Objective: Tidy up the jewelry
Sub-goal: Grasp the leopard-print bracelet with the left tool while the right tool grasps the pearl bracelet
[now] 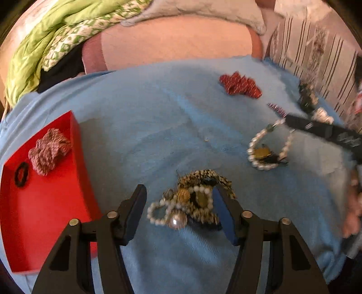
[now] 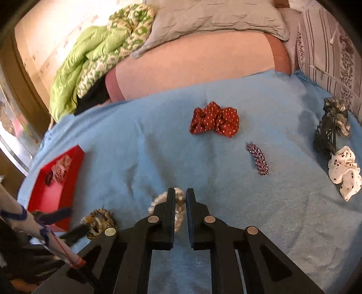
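Note:
My left gripper (image 1: 178,199) is open, its fingers either side of a leopard-print scrunchie (image 1: 204,181) tangled with pearl pieces (image 1: 168,212) on the blue blanket (image 1: 135,126). My right gripper (image 2: 180,195) is shut on a pearl necklace (image 2: 178,211); in the left wrist view that necklace (image 1: 267,149) hangs as a loop from the right gripper's black fingers (image 1: 294,121). A red tray (image 1: 43,203) at the left holds a pink checked scrunchie (image 1: 48,150) and a black hair tie (image 1: 21,174). The tray also shows in the right wrist view (image 2: 54,181).
On the blanket lie a red dotted scrunchie (image 2: 215,121), a purple beaded clip (image 2: 258,158), a dark claw clip with a grey scrunchie (image 2: 332,126) and a white spotted scrunchie (image 2: 344,174). Pillows (image 2: 215,18) and a green quilt (image 2: 90,56) lie behind.

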Demonstrator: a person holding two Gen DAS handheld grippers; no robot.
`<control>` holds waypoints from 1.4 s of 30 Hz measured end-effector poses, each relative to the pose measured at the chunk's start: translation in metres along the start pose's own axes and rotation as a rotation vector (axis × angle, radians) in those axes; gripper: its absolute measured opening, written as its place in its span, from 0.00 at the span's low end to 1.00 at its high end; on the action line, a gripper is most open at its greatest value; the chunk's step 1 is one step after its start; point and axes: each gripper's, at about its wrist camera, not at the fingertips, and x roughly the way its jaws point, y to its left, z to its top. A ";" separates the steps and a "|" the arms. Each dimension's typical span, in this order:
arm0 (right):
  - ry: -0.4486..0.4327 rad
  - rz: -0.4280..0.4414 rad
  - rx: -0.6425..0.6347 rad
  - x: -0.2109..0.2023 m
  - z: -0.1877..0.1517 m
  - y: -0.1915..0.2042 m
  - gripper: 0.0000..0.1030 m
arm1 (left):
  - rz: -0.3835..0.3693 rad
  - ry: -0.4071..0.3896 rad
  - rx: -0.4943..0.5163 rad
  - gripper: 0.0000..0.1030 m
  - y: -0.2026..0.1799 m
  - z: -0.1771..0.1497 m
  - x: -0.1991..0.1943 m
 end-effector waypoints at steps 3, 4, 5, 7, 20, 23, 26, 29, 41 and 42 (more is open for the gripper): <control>-0.027 0.048 0.021 -0.006 0.004 -0.002 0.09 | -0.054 0.007 0.005 0.12 -0.006 0.006 0.008; -0.041 0.062 0.022 -0.011 0.004 -0.002 0.09 | -0.048 0.008 0.006 0.12 -0.008 0.007 0.008; -0.063 0.084 0.018 -0.016 0.007 -0.001 0.09 | -0.047 -0.001 0.013 0.12 -0.010 0.008 0.005; -0.110 0.129 0.009 -0.027 0.009 0.005 0.09 | -0.070 -0.018 0.020 0.12 -0.013 0.006 -0.004; -0.124 0.342 -0.083 -0.047 0.007 0.032 0.10 | -0.135 -0.183 -0.038 0.12 0.008 -0.020 -0.078; -0.122 0.340 -0.093 -0.044 0.003 0.035 0.10 | -0.114 -0.220 -0.048 0.12 0.016 -0.023 -0.081; -0.124 0.342 -0.112 -0.041 0.000 0.043 0.09 | -0.072 -0.262 -0.042 0.12 0.024 -0.021 -0.084; -0.131 0.352 -0.121 -0.040 -0.001 0.050 0.09 | -0.031 -0.299 -0.032 0.12 0.032 -0.018 -0.086; -0.104 0.375 -0.145 -0.018 -0.002 0.082 0.10 | 0.013 -0.276 -0.109 0.12 0.072 -0.009 -0.067; -0.101 0.377 -0.145 -0.016 -0.002 0.083 0.10 | 0.009 -0.276 -0.122 0.12 0.076 -0.009 -0.067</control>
